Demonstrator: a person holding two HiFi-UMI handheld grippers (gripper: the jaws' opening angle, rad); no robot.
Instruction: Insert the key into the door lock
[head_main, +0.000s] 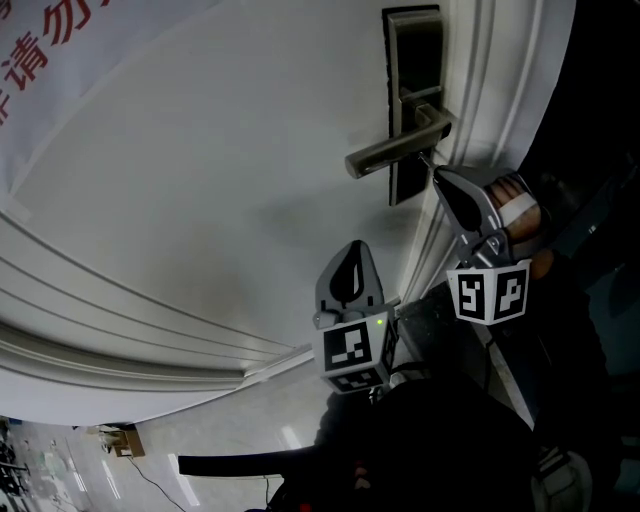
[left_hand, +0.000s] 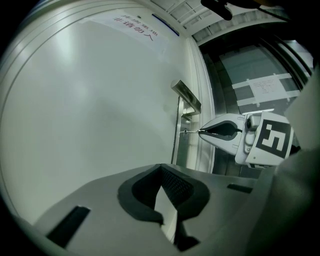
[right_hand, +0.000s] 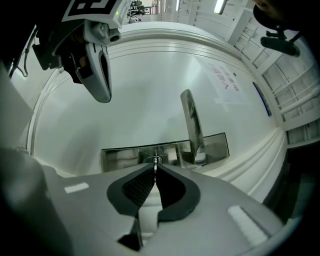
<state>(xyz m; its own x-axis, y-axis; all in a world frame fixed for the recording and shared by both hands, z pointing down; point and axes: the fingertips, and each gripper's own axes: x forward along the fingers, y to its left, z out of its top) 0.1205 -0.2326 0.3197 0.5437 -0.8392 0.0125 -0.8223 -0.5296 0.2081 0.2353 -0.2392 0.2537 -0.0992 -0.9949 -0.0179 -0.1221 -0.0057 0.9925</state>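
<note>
The steel lock plate (head_main: 412, 60) with its lever handle (head_main: 395, 152) sits on the white door (head_main: 220, 200). My right gripper (head_main: 437, 172) is shut on a thin metal key (right_hand: 155, 169), just below the handle. The key's tip meets the round keyhole (right_hand: 156, 160) in the lock plate (right_hand: 122, 156); how deep it sits I cannot tell. In the left gripper view the key (left_hand: 192, 132) bridges the right gripper (left_hand: 201, 132) and the lock plate (left_hand: 178, 147). My left gripper (head_main: 349, 272) hangs shut and empty, lower and off the door.
Raised door-frame mouldings (head_main: 490, 90) run just right of the lock. A notice with red characters (head_main: 40, 50) is on the door's upper left. A dark glass panel (left_hand: 255, 85) lies beyond the frame. The left gripper (right_hand: 100, 75) shows above the handle (right_hand: 192, 125) in the right gripper view.
</note>
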